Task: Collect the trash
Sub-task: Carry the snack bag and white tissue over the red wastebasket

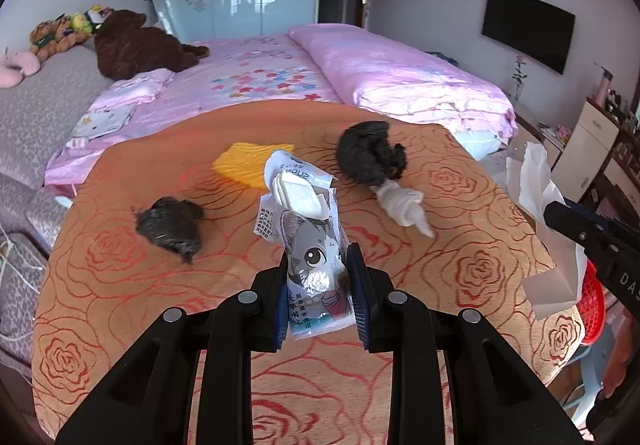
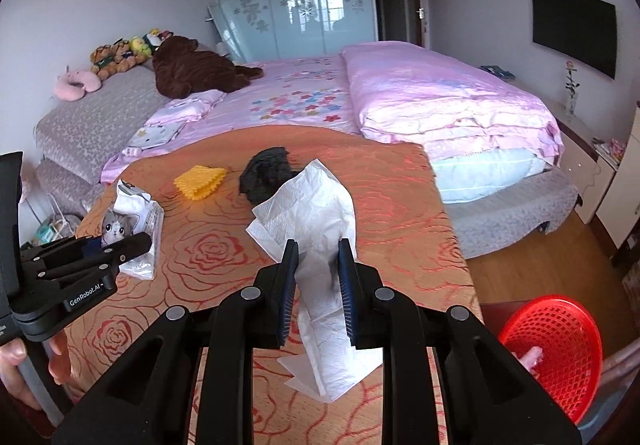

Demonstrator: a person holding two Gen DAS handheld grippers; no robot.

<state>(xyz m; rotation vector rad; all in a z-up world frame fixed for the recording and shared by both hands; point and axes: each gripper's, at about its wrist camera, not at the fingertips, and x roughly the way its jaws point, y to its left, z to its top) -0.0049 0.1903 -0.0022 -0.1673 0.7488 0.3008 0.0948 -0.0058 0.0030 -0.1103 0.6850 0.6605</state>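
Trash here is a scatter of scraps on a table point(image 1: 120, 325) draped in an orange rose-patterned cloth, set against the foot of a pink bed point(image 2: 440, 97). The left gripper point(image 1: 320, 285) has its fingers drawn in on a tissue packet point(image 1: 308, 229) printed with a grey cat, pinching the lower end so the torn top, with white tissues showing, stands up clear of the cloth. The right gripper point(image 2: 318, 285) is closed in the same way on a crumpled white paper towel point(image 2: 316, 213), gripped low so the loose upper part fans out above the fingers. Both pieces appear lifted off the table, which suits carrying them away.

A red mesh basket point(image 2: 556, 349) sits low beside the table on the right side, just off its edge; judging from the task, that is likely where the scraps belong, and the right gripper is the nearer of the two to it.

Left lying on the cloth are a dark crumpled wad point(image 1: 172, 225) toward the left, a larger black bundle point(image 1: 368, 153) farther back, a twisted white piece point(image 1: 404, 201) just beside that bundle, and a yellow knitted cloth point(image 1: 244, 161), which may not be trash at all. So the job looks partly done, with several pieces to fetch after these two are dropped
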